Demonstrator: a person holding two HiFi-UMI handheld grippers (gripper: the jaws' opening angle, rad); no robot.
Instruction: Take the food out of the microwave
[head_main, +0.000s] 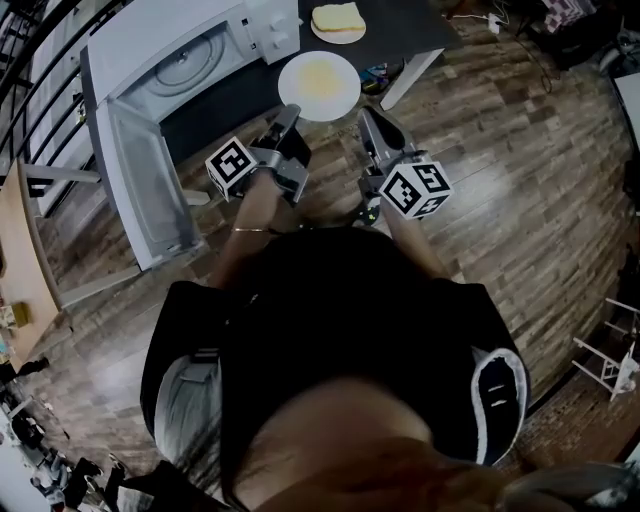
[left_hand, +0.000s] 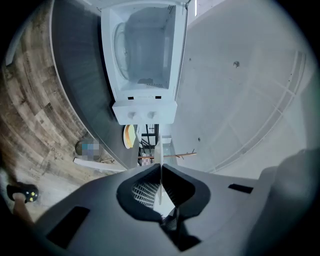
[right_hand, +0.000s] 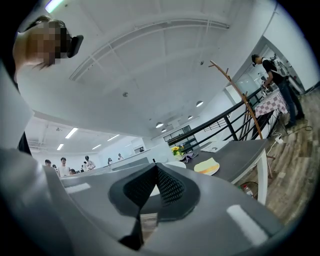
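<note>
A white plate (head_main: 319, 86) with a flat pale yellow food on it hangs in front of the dark table's near edge, between my two grippers. My left gripper (head_main: 288, 116) is shut on its left rim and my right gripper (head_main: 366, 116) on its right rim. In the left gripper view the plate (left_hand: 159, 152) shows edge-on as a thin white line pinched at the left gripper (left_hand: 160, 169). In the right gripper view a white sliver of plate (right_hand: 175, 164) shows past the right gripper (right_hand: 156, 169). The white microwave (head_main: 180, 60) stands open at the upper left, its cavity (left_hand: 145, 55) bare.
The microwave door (head_main: 140, 180) swings out toward me on the left. A second plate with a sandwich (head_main: 338, 22) sits on the dark table (head_main: 400, 30), right of the microwave; that sandwich (right_hand: 207, 166) also shows in the right gripper view. Wood floor lies to the right.
</note>
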